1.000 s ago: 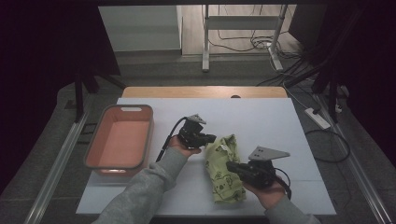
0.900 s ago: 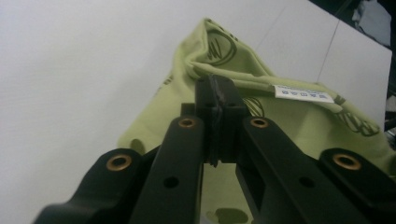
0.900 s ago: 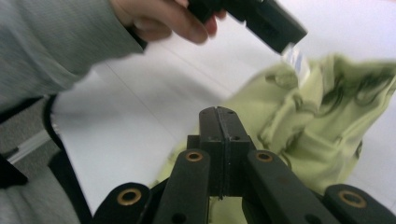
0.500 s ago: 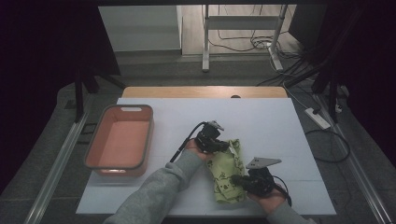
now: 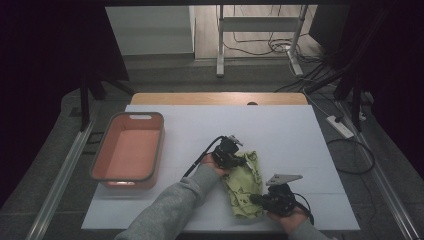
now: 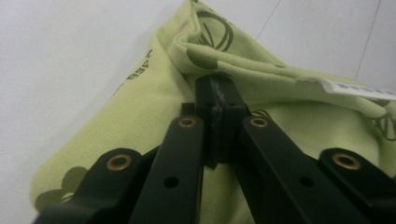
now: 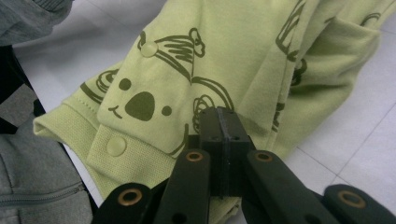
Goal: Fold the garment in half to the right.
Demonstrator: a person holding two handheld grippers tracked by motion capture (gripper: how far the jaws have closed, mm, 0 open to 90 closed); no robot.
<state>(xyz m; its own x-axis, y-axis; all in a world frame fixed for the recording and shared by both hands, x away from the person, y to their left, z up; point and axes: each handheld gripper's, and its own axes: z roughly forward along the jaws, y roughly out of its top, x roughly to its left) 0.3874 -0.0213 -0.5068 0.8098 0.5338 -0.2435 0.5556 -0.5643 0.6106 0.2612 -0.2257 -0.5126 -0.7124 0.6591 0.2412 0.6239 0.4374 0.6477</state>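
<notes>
A lime-green baby garment (image 5: 245,185) with dark animal prints lies crumpled on the white table, right of centre near the front. My left gripper (image 5: 242,161) rests at its far end, jaws shut, tips pressed down beside a fold (image 6: 217,88) of the green cloth (image 6: 140,102). My right gripper (image 5: 254,199) sits at the garment's near end, also shut; its tips (image 7: 223,116) lie on top of the printed fabric (image 7: 233,56) near a snap-button cuff. No cloth shows between either pair of pads. A white label (image 6: 355,88) sticks out of the far end.
A salmon-coloured tray (image 5: 100,160) with a grey rim stands on the left of the table. A grey sleeve (image 7: 42,196) lies close to the garment's cuff. Cables and table legs (image 5: 220,45) stand on the floor beyond the far edge.
Both hands have dropped onto the garment. The left gripper moved right to its far end; the right gripper sank toward the front edge at its near end.
</notes>
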